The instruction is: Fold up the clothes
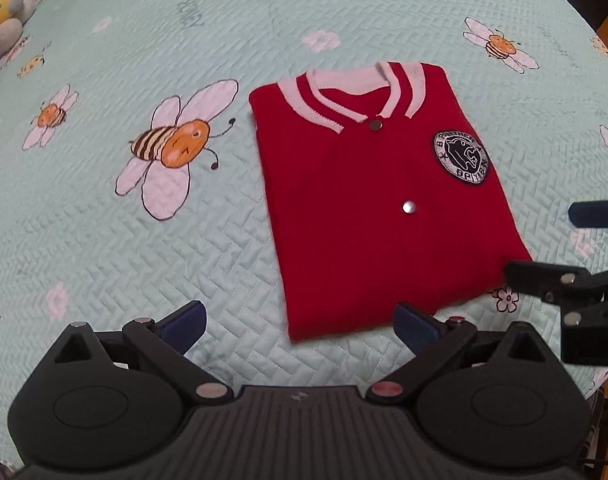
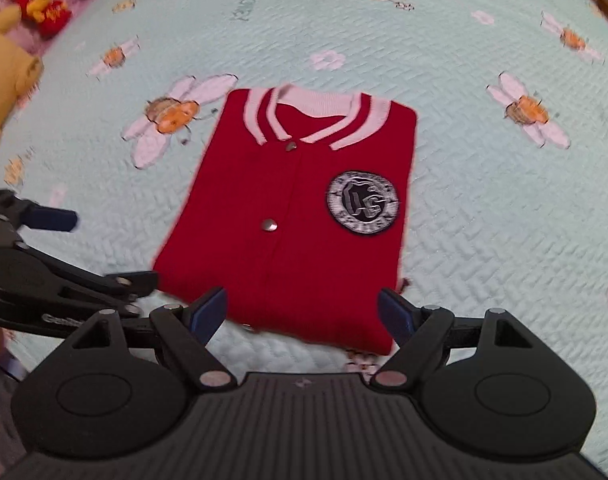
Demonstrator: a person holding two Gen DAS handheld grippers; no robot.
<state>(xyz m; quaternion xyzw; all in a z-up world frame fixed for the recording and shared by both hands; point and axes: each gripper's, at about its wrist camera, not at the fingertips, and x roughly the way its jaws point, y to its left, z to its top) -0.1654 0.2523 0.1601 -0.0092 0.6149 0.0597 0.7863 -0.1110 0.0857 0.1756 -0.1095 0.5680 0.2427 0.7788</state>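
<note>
Red jacket (image 1: 368,216), one, lies folded on the bee quilt (image 1: 231,240), two snaps showing. My left gripper (image 1: 299,322) and right gripper (image 2: 301,314) hover apart, empty. Only the right view shows red plush toys (image 2: 43,6) far left.

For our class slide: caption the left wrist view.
Folded red jacket lies flat on the bee-print quilt; open left tool hovers near its hem.

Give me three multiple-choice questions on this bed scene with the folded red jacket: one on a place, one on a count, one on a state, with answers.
1. Where is the round patch on the red jacket?
A. on the collar
B. on the chest, beside the snap line
C. at the hem

2. How many metal snaps show?
A. two
B. five
C. none

3. How are the left gripper and right gripper?
A. both open
B. both shut
C. one holding the jacket

Answers: B, it sits below the collar beside the snaps; A, one at the collar, one mid-front; A, fingers spread wide, nothing gripped.
</note>
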